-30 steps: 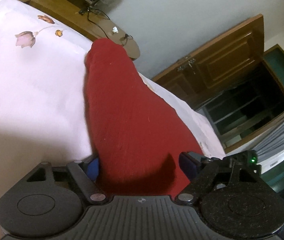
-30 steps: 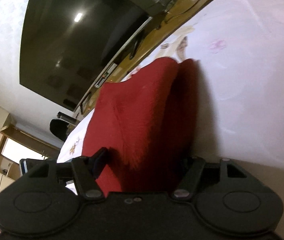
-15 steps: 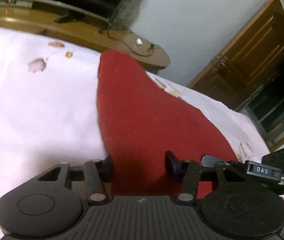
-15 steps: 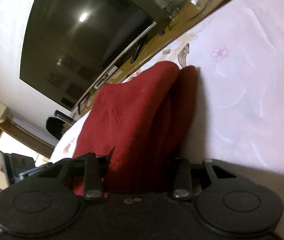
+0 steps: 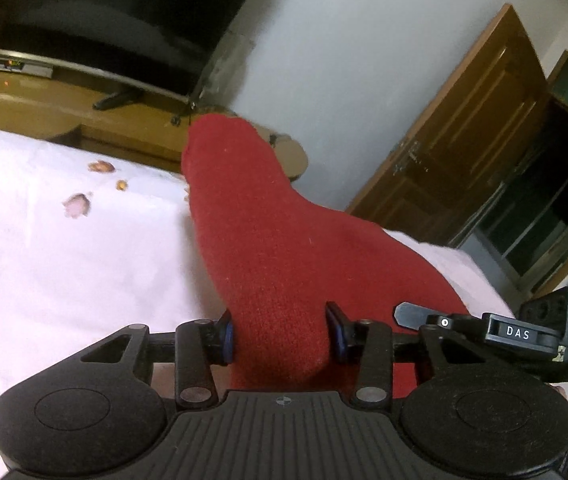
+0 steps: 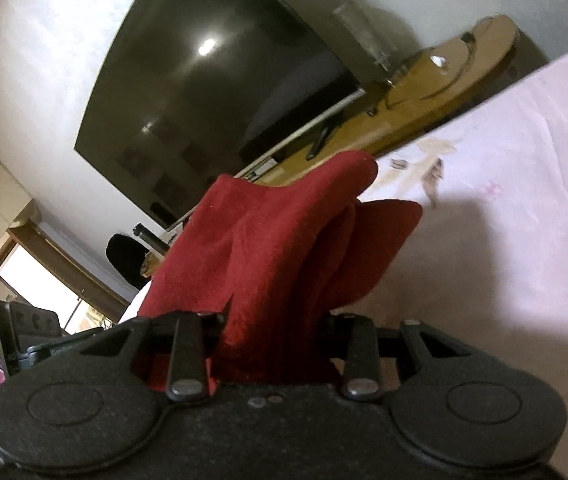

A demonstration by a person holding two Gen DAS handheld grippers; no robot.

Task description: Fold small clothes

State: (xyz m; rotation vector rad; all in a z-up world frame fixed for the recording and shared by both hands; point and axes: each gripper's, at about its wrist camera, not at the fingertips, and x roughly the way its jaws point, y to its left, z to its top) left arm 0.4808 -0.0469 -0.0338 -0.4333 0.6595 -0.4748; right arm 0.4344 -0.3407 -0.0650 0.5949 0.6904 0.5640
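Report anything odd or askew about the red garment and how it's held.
Nothing looks damaged. The red garment is bunched unevenly: in the right wrist view it hangs in thick, lopsided folds above the pink sheet. The left tongs and right tongs have just closed on it.

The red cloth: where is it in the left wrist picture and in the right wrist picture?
Left wrist: the red cloth runs from bottom centre, pinched in the left hand-held gripper, up to the middle.
Right wrist: it rises from the right hand-held gripper to centre, bunched in folds.
Shared landmark: the dark TV above the wooden stand.
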